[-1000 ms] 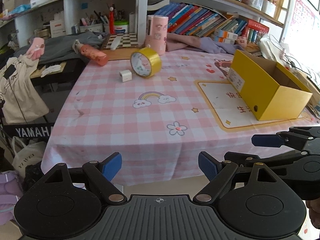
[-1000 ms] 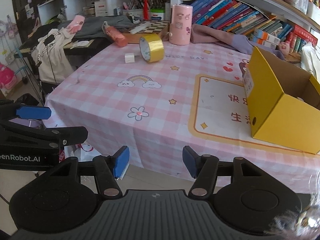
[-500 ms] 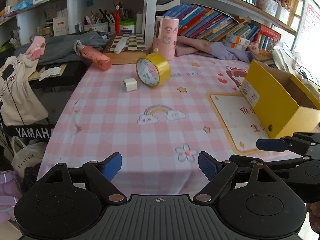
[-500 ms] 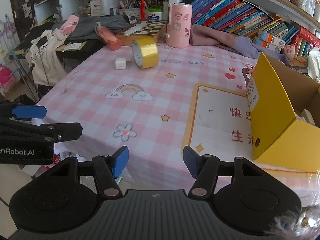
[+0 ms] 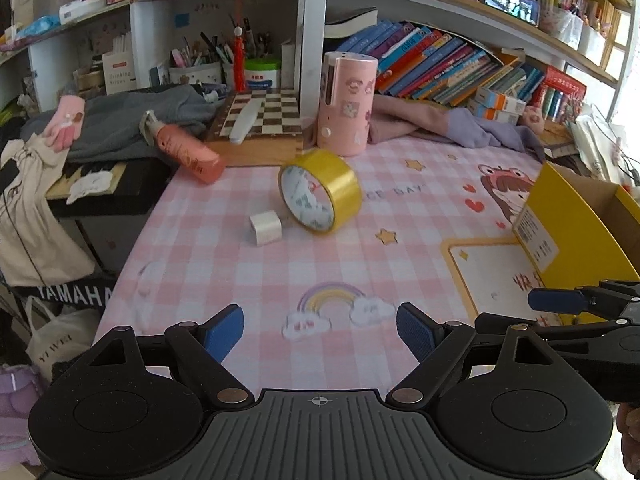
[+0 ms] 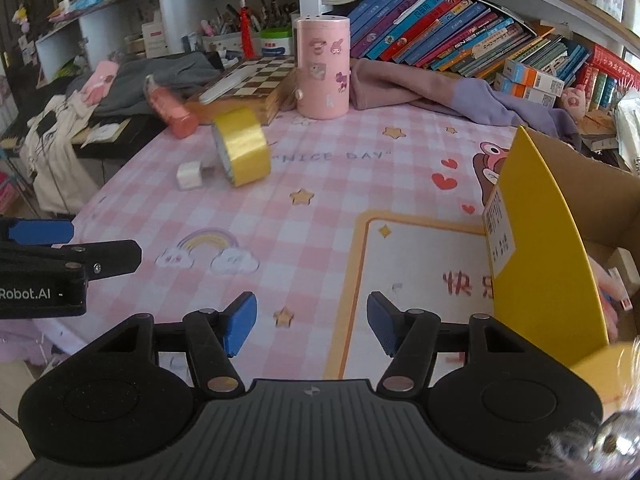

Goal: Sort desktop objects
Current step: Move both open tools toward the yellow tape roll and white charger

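Both hand-held grippers released, nothing held. Left hand-held gripper (image 5: pixel 320 330) low centre of its frame; yellow tape roll (image 5: pixel 320 191) stands on edge on the table (image 5: pixel 200 264) dead ahead, mid-frame, hole facing lower left, axis running lower left–upper right. White cube (image 5: pixel 265 227) just beside it, left. Right hand-held gripper (image 6: pixel 312 322) sees roll (image 6: pixel 242 147) upper left, farther off-line. Judgement: left arm better placed. Yellow box (image 6: pixel 536 248) at right edge.

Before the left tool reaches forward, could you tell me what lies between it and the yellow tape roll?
In the left wrist view, only bare checked tablecloth with a printed rainbow lies between the left tool and the tape roll.
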`<state>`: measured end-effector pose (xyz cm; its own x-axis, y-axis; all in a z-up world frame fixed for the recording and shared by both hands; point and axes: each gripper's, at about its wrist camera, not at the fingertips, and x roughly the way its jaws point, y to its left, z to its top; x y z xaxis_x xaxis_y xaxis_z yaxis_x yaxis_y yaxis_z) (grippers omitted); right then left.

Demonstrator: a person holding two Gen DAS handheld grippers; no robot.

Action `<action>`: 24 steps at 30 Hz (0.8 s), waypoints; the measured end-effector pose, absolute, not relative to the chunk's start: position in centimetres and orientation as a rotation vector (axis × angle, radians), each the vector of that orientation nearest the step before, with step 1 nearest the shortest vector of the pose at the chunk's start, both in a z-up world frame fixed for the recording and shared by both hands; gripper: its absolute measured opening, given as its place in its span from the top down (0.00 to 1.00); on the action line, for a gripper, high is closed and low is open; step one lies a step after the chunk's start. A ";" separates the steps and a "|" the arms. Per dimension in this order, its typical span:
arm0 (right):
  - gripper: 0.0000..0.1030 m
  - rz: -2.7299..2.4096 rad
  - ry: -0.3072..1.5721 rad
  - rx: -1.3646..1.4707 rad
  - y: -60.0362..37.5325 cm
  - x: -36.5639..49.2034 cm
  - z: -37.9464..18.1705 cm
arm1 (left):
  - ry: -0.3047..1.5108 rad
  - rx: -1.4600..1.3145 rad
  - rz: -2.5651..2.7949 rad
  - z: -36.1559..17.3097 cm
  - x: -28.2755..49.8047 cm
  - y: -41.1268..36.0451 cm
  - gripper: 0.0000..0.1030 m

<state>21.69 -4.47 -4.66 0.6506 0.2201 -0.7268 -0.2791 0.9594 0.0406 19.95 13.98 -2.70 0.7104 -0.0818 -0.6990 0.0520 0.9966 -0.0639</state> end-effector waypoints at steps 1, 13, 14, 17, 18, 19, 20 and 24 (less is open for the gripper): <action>0.43 0.284 0.814 -0.073 -4.5 22.3 -4.6 | 0.776 -0.040 -0.071 -2.7 20.4 14.0 0.16; 0.39 0.349 0.788 -0.051 -2.9 29.6 -3.6 | 0.790 -0.049 0.022 -2.8 24.4 15.5 0.16; 0.39 0.361 0.786 -0.054 -2.6 30.1 -3.5 | 0.794 -0.052 0.032 -2.9 24.6 15.7 0.16; 0.38 0.405 0.784 -0.069 -1.4 31.9 -3.6 | 0.806 -0.059 0.060 -3.1 25.2 16.3 0.16; 0.38 0.415 0.785 -0.073 -1.1 32.4 -3.6 | 0.810 -0.060 0.070 -3.2 25.3 16.4 0.16; 0.38 0.431 0.789 -0.078 -0.6 32.9 -3.7 | 0.814 -0.061 0.078 -3.3 25.5 16.6 0.16; 0.38 0.445 0.792 -0.080 -0.3 33.4 -3.8 | 0.818 -0.061 0.086 -3.4 25.7 16.7 0.16; 0.36 0.503 0.793 -0.098 1.3 35.2 -4.1 | 0.832 -0.065 0.120 -3.8 26.5 17.2 0.16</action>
